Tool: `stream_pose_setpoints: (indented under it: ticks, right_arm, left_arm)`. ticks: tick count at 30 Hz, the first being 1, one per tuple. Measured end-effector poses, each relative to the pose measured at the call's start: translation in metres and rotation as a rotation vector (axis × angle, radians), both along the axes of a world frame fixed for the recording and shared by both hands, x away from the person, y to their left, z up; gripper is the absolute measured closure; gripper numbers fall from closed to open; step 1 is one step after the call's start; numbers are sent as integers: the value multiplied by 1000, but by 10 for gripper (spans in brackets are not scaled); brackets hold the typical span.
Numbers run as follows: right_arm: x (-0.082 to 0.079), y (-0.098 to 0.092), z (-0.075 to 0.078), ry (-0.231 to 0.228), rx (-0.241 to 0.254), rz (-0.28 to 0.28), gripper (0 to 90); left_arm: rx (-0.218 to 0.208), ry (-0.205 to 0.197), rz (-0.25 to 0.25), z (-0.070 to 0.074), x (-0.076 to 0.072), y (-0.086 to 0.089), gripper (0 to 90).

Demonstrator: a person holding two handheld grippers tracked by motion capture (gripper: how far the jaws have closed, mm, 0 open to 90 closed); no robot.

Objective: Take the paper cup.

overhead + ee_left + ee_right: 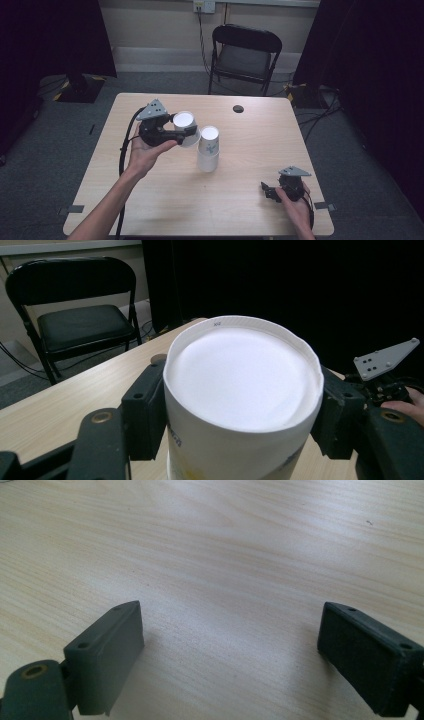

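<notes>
An upside-down white paper cup point(184, 121) hangs above the left-middle of the wooden table point(250, 150), and my left gripper point(187, 131) is shut on its sides. In the left gripper view both black pads point(145, 410) press against the cup point(240, 380), whose flat base faces up. Just to its right stands a short stack of upside-down white cups point(208, 150) with a green print. My right gripper point(267, 192) lies low at the table's front right, open. Its jaws stand wide apart over bare wood point(225, 555), with nothing between them point(232, 650).
A small black round disc point(238, 108) lies near the table's far edge. A black folding chair point(245, 55) stands behind the table. The left gripper's cable point(122, 160) trails down along the forearm. Dark curtains flank the room on both sides.
</notes>
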State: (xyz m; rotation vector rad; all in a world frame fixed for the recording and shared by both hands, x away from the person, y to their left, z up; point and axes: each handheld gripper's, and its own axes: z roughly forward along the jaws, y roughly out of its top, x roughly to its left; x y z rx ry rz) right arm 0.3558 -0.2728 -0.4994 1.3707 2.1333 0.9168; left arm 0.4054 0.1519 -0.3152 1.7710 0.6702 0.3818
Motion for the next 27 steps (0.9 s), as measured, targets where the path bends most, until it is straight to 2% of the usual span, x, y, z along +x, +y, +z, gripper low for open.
stream_pose_setpoints:
  ticks: [4,10,13,15,17,22,27]
  right_arm:
    - [0,0,0,0,0,0,107]
    - [0,0,0,0,0,0,107]
    - [0,0,0,-2,-1,2,109]
    - [-1,1,0,-8,0,21,133]
    - [-1,3,0,-12,1,38,143]
    - [-3,7,4,-28,-1,52,155]
    - [-8,15,12,-52,24,81,175]
  left_arm:
    - [14,6,8,-4,-5,7,347]
    - [4,17,6,-10,-12,16,347]
    - [-11,35,6,-19,-16,19,347]
    - [-28,57,17,-27,-19,24,347]
    - [-36,66,18,-29,-20,25,347]
    - [-36,91,23,-39,-25,33,347]
    - [-41,108,39,-47,-33,41,347]
